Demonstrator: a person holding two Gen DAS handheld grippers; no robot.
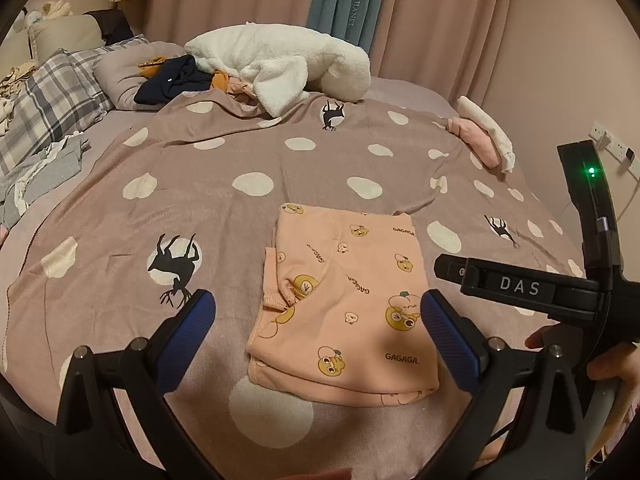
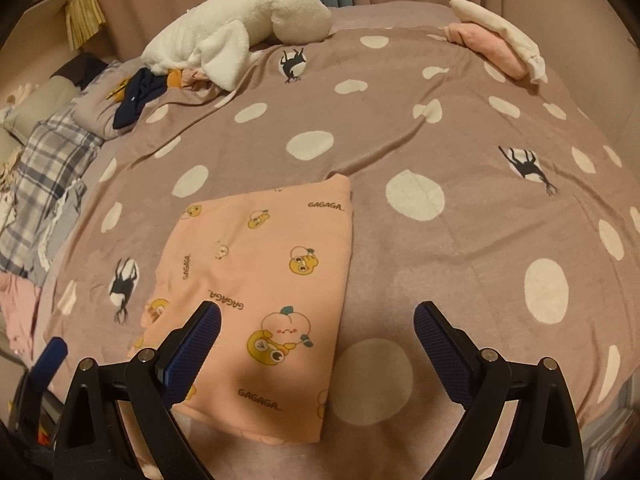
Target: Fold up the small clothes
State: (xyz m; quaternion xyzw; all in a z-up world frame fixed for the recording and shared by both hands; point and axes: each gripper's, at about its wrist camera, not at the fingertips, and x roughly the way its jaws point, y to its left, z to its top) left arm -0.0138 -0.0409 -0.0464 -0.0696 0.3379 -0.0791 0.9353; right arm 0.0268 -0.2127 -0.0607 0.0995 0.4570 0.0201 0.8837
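Hovering over the bed, left gripper (image 1: 318, 312) has its jaws spread wide, blue pads (image 1: 192, 332) apart on either side of the near end of the folded pink garment (image 1: 344, 304); nothing is pinched between them, and whether the right-hand pad grazes the cloth cannot be told. Right gripper (image 2: 318, 330) likewise spread wide and empty: its left pad (image 2: 196, 352) sits above the garment (image 2: 260, 280), its right pad above bare blanket beyond the garment's right edge; contact cannot be confirmed. In the left wrist view the body of the right gripper, lettered "DAS", shows at the right edge with a green light (image 1: 591, 171) lit, and a hand (image 1: 608, 360) grips it below. Garment: peach-pink, printed with cartoon frogs and "GAGAGA" text, folded into a rough rectangle, lying flat on the mauve blanket (image 1: 240, 152) with white dots and black deer figures, near the front edge of the bed. Beyond it the blanket is bare through the middle. Far right: a folded pink and white stack (image 2: 496, 40) near the bed's edge. Far centre: a white fleece item (image 1: 280, 60) heaped, with dark navy and orange clothes (image 1: 172, 80) beside it at left. Far left: a plaid pillow (image 1: 52, 100). Behind all, pink curtains (image 1: 440, 12).
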